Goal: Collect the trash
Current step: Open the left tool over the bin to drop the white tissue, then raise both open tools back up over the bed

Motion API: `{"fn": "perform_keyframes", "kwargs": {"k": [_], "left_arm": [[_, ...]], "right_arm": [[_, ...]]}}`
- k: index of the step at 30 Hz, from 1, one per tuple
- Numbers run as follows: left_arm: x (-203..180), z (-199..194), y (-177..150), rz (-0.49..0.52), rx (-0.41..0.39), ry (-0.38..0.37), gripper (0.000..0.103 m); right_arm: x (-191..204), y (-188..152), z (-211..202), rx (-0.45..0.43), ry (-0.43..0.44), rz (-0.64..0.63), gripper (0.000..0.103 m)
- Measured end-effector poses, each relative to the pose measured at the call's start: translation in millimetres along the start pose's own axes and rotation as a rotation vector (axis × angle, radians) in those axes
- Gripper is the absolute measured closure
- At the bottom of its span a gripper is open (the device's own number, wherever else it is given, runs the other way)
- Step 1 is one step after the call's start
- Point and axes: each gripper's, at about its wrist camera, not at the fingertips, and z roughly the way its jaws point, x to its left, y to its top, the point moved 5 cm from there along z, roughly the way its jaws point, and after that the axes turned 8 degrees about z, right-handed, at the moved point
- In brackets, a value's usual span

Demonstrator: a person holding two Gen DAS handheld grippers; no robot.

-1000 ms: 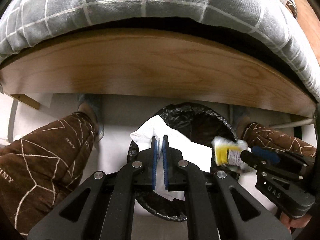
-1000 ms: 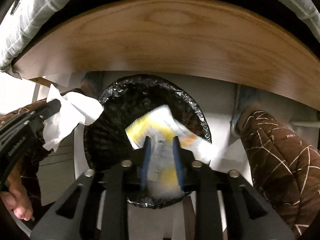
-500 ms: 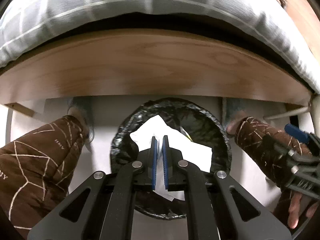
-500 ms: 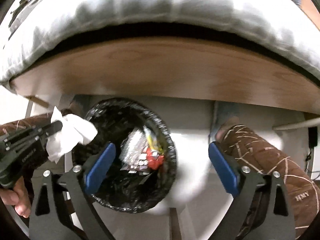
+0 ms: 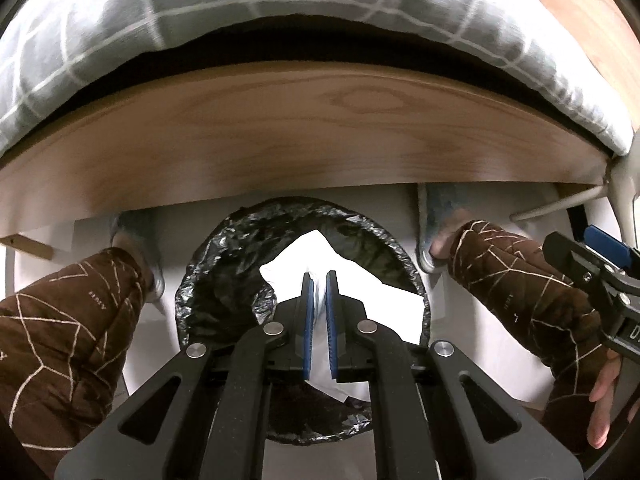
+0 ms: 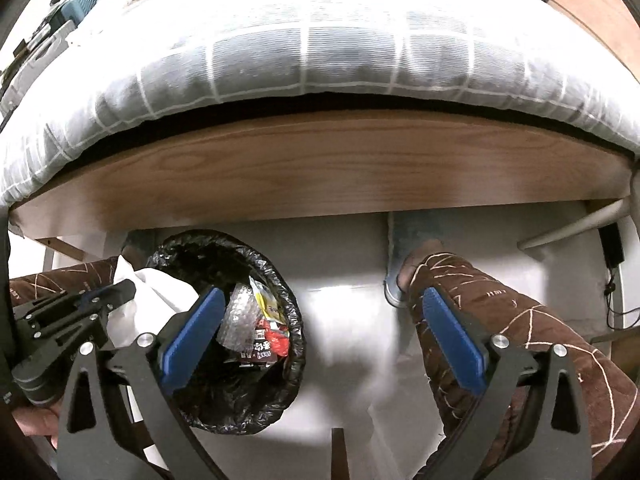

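My left gripper [image 5: 319,280] is shut on a white crumpled tissue [image 5: 360,280] and holds it right over the black-lined trash bin [image 5: 224,264]. In the right wrist view the same tissue [image 6: 156,300] hangs at the bin's left rim [image 6: 280,288]. Inside the bin lie a yellow wrapper [image 6: 269,304], a red packet [image 6: 272,346] and clear plastic. My right gripper [image 6: 320,312] is open wide and empty, to the right of the bin above the white floor. It also shows at the right edge of the left wrist view [image 5: 592,264].
A wooden bed frame [image 5: 320,136] with a grey checked mattress [image 6: 320,60] overhangs the bin. The person's legs in brown patterned trousers [image 5: 68,328] [image 6: 520,332] stand on both sides of the bin. A metal leg and a cable [image 6: 612,280] are at the far right.
My right gripper opened and dropped the yellow wrapper into the bin, then drew back to the right. My left gripper moved the tissue over the bin's middle.
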Motion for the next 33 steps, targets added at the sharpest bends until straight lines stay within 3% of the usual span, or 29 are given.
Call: {"fn": "perform_keyframes", "kwargs": {"k": [5, 10, 22, 26, 33], "left_arm": [[-7.3, -7.5, 4.0, 0.038, -0.044, 0.010, 0.090], [-8.8, -15.5, 5.6, 0.050, -0.075, 0.025, 0.055], [7.4, -53.7, 12.6, 0.005, -0.175, 0.049, 0.012], [17.7, -74.6, 18.6, -0.022, -0.220, 0.057, 0.006], [36.5, -102.4, 25.0, -0.063, -0.252, 0.069, 0.006]], "right_arm": [[-0.1, 0.2, 2.9, 0.001, 0.011, 0.013, 0.007], [3.4, 0.4, 1.5, 0.000, 0.017, 0.000, 0.007], [14.9, 10.9, -20.1, -0.062, 0.048, -0.001, 0.007], [19.1, 15.0, -30.3, -0.080, 0.052, -0.006, 0.007], [18.1, 28.8, -61.1, -0.135, 0.071, 0.012, 0.007]]}}
